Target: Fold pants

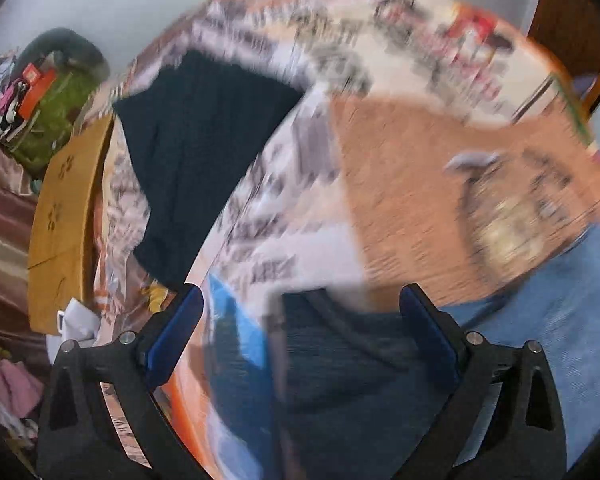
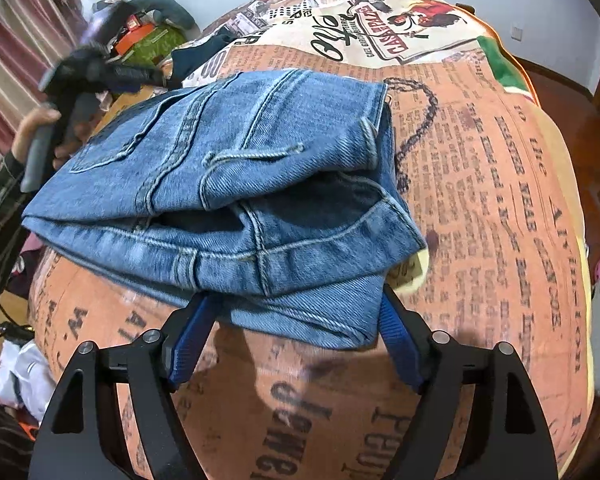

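One pair of folded jeans point(image 2: 228, 184) on the bed point(image 2: 480, 208)

Right hand-held gripper point(image 2: 290, 316) at their near edge — jaws apart; left hand-held gripper point(image 1: 300, 320) spread wide, empty.

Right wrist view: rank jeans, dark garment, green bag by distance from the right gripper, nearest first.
From the right gripper:
1. Folded jeans, directly ahead, their near edge lying between the open fingers.
2. Dark garment, beyond the jeans, upper left on the printed bedspread.
3. Green bag, farthest, upper left past the bedspread's edge.

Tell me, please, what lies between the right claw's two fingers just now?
In the right wrist view, the near hem edge of the folded jeans lies between the open right claw fingers, over the printed bedcover.
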The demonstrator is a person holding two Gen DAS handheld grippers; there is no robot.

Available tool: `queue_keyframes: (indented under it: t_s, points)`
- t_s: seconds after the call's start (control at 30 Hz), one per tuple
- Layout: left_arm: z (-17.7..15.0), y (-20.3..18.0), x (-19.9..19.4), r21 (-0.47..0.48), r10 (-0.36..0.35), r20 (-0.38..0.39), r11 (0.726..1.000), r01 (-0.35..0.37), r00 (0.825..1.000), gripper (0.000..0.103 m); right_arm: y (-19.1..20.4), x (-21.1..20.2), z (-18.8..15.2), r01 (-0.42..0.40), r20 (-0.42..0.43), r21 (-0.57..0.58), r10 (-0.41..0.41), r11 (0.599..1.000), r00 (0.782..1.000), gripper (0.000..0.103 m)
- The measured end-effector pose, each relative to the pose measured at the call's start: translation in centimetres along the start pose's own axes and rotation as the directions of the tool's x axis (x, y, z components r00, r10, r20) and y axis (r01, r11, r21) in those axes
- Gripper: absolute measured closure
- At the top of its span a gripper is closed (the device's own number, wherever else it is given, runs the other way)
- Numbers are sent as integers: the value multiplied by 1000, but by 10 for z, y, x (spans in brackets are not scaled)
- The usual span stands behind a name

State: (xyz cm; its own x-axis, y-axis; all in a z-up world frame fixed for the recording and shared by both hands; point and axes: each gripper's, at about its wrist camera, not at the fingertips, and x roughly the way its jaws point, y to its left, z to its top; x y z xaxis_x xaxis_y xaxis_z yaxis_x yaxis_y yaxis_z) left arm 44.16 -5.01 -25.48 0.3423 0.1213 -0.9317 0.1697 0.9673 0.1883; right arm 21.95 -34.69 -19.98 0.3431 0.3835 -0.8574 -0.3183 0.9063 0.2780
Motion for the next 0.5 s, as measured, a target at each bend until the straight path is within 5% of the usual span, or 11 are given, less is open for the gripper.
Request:
queue_keyframes:
  t_s: [0.2, 0.5]
  points:
    - [-44, 44, 7, -14, -117, 13, 993, 117, 993, 1, -1, 15, 24, 51, 8, -25, -51, 998, 999, 23]
    - [-153, 87, -46, -42, -101, 23, 994, 102, 995, 1, 24, 22, 49, 67, 50, -100, -62, 993, 997, 24]
